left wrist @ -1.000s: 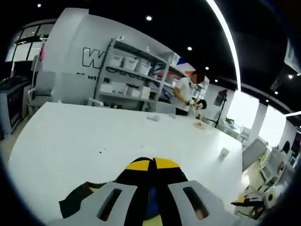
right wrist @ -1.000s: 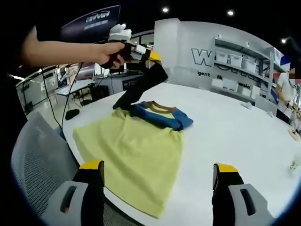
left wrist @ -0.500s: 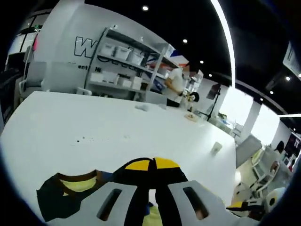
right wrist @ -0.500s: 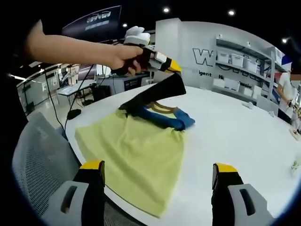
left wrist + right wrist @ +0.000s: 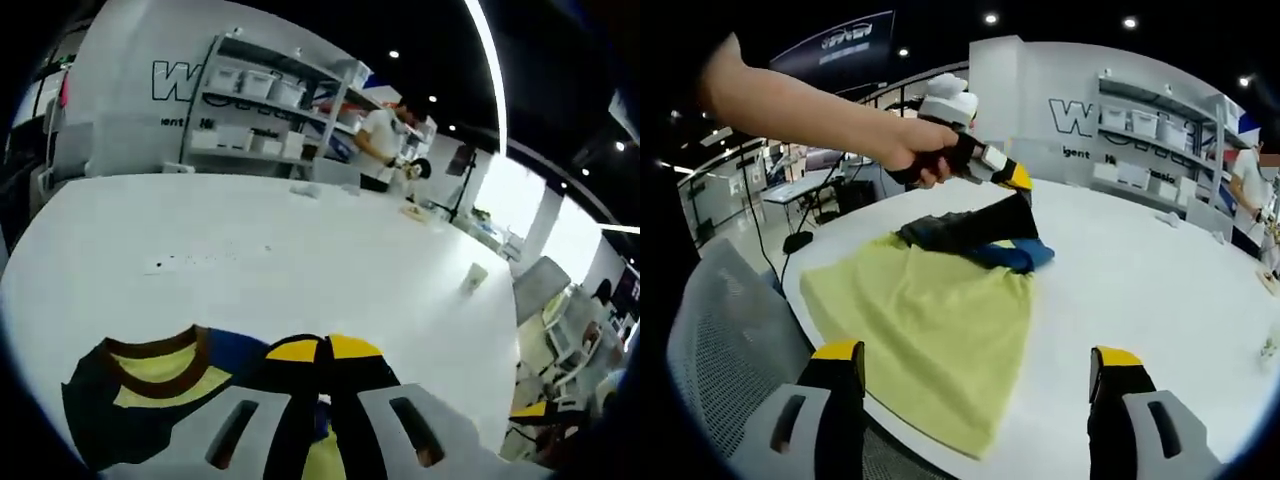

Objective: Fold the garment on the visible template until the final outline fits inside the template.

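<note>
A yellow T-shirt [image 5: 930, 325] with dark sleeves and a brown collar lies spread at the near edge of the white table [image 5: 1140, 280]. In the right gripper view a hand holds my left gripper [image 5: 1019, 188] low over the shirt's top, shut on the black sleeve [image 5: 965, 228], which is pulled across toward the blue sleeve [image 5: 1015, 256]. In the left gripper view the left gripper [image 5: 326, 347] has its yellow tips together on dark cloth, with the collar [image 5: 158, 360] lying to the left. My right gripper [image 5: 980, 368] stands open in front of the shirt's hem, holding nothing.
A grey mesh chair [image 5: 725, 340] stands at the table's near edge. Shelves with white bins [image 5: 262, 95] and a person [image 5: 382, 135] are beyond the far side. A small cup [image 5: 473, 276] and small items [image 5: 305, 190] sit on the far table.
My left gripper has carried the black sleeve to the right and lower, across the collar toward the blue sleeve. The right gripper has stayed open in place.
</note>
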The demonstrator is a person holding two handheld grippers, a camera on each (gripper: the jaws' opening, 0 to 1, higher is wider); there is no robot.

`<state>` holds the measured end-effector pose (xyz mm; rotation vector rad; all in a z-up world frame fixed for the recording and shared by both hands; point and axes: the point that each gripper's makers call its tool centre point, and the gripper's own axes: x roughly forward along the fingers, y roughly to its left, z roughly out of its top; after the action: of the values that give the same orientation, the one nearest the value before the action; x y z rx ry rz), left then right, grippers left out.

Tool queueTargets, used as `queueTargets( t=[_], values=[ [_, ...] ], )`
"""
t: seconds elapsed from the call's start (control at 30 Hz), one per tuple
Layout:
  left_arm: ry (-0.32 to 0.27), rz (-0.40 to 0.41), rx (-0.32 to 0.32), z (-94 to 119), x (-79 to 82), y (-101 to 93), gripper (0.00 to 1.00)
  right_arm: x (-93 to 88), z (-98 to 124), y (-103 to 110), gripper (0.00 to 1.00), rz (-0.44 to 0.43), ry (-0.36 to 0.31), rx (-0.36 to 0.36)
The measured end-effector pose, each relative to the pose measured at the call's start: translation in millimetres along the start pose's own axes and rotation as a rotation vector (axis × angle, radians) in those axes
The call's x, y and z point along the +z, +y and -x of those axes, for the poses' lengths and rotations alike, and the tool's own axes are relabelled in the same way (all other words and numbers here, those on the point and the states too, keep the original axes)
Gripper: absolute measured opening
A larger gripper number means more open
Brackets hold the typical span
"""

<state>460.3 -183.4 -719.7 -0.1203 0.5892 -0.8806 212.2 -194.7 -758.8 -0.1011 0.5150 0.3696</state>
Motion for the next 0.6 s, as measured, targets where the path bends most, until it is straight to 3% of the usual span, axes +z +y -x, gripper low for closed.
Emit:
queueTargets(
  t=[0.17,0.3,0.6],
  values=[
    [0.031,0.002,-0.045,1.3,-8.0,-3.1,0.21,-2.4,-0.2,0.9,0.91,0.005,0.013,0.004],
    [0.041,-0.051,-0.037,10.8,-7.2,3.1,0.2,-3.8,-0.3,2.0,0.91,0.012,0.022,0.009],
    [0.016,-0.06,-0.006,37.4,-13.6,29.1,0.25,-4.9,0.4,1.7,0.91,0.019,0.026,0.008]
  ],
)
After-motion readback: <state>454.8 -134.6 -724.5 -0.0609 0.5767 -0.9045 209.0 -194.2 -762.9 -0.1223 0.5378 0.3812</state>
